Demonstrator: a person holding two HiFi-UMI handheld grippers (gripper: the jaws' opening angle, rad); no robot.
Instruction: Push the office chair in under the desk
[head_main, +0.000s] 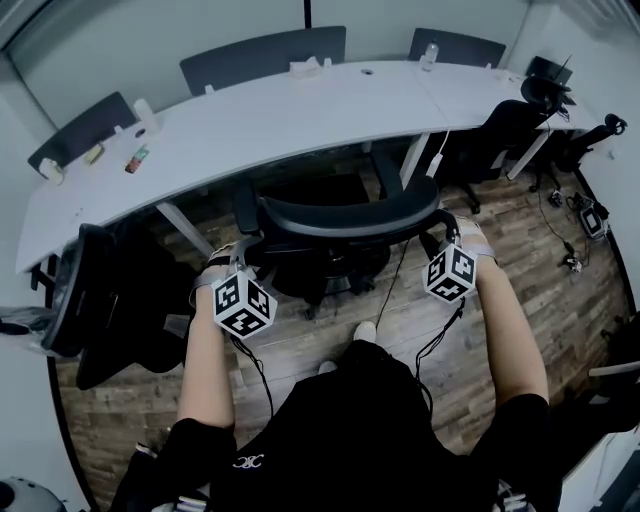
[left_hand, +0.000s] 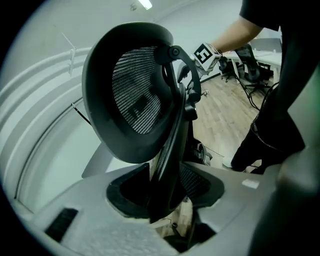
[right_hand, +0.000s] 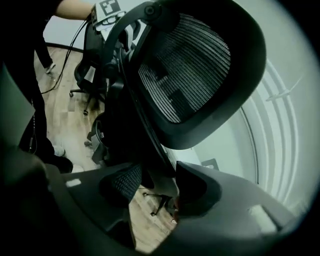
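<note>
Head view: a curved white desk (head_main: 300, 115) spans the room. The black office chair (head_main: 345, 218) stands at its near edge, seat largely beneath the top, backrest toward the person. At the backrest's left rim sits the left gripper (head_main: 238, 262), and at the right rim the right gripper (head_main: 440, 232). Gripper views: both sets of jaws are released, with the rim between the pads and a gap showing.

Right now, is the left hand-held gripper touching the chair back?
Cannot tell. Left gripper view: the left hand-held gripper straddles the chair back, jaws apart; a gap shows on one side, but the back's rim hides the other pad.
</note>
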